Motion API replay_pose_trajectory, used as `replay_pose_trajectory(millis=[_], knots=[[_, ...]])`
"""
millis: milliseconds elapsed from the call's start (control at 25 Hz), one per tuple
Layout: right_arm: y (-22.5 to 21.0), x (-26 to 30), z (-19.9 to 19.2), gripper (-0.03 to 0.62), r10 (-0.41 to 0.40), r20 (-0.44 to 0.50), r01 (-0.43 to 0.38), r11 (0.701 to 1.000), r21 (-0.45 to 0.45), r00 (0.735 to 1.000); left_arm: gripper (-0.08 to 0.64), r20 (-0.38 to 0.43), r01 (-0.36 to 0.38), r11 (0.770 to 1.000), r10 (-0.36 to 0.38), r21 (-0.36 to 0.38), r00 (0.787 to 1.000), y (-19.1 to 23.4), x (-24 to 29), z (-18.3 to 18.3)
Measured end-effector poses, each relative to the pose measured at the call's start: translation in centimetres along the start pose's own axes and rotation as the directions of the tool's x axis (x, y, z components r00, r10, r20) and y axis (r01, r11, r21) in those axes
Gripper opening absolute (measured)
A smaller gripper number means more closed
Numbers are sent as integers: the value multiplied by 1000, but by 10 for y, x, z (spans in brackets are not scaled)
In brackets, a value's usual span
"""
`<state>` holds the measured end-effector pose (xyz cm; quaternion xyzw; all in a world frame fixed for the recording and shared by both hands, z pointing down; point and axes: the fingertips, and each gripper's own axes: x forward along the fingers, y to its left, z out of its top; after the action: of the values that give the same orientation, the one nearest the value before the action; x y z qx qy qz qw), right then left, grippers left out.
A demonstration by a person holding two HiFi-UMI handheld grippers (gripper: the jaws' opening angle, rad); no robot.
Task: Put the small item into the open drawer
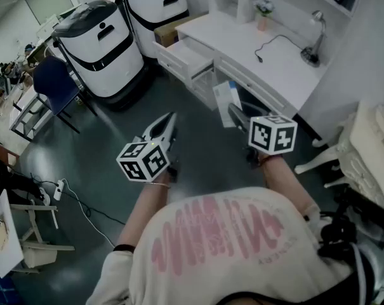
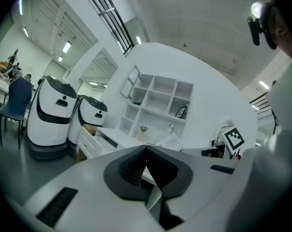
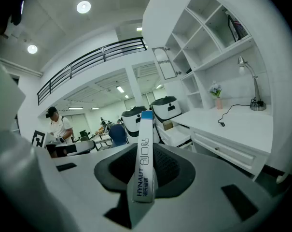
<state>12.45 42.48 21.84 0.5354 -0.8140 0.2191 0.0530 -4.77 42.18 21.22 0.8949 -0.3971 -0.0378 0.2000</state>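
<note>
the person's torso, in a white shirt (image 1: 236,253) with pink print, cuts off the bottom of the head view, and the forearms are only partly seen. from up there the right gripper's (image 1: 239,118) fingertips are hard to pick out behind the marker cube (image 1: 272,134). its own view settles it: the jaws are clamped narrow on a small box (image 3: 145,158), flat and seen edge-on, white with a blue top, held up in the air well short of the desk. the left gripper (image 1: 166,124) points forward beside it, jaws pressed together on nothing.

below both is a dark grey floor (image 1: 115,138), with a power strip (image 1: 59,188) and cable at the left. a white desk (image 1: 274,62) runs along the far wall, carrying a lamp (image 1: 313,43), a black cable and a little flower pot (image 1: 263,16). two white, black-trimmed machines (image 1: 99,46) stand left of the desk, a blue chair (image 1: 55,84) beyond them, and a white chair (image 1: 363,151) at the right edge.

the open drawer (image 1: 186,57) juts from the desk's left end; its inside reads plain white, and any contents are too small to tell. cubby shelves (image 3: 208,28) rise above the desk, with something framed in the top one.
</note>
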Motion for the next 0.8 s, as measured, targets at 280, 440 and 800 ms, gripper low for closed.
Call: replay_pose_trajectory(millis=[280,440,800], knots=[[-4,-2,-3,101,-14,7,14,1000,-5,1000,29,-4,6,1000,-6,3,1000,-2,0,-3],[-13,-6,-9,103,-27,-14,27,1000,-2,1000,29,-31,-1,1000,2,20,1000,-1,5,-14],[-71,16,-35,103,-38,-110,45,997,63,993,29,-56,-11,999,9,-30,998,9,55,-47]])
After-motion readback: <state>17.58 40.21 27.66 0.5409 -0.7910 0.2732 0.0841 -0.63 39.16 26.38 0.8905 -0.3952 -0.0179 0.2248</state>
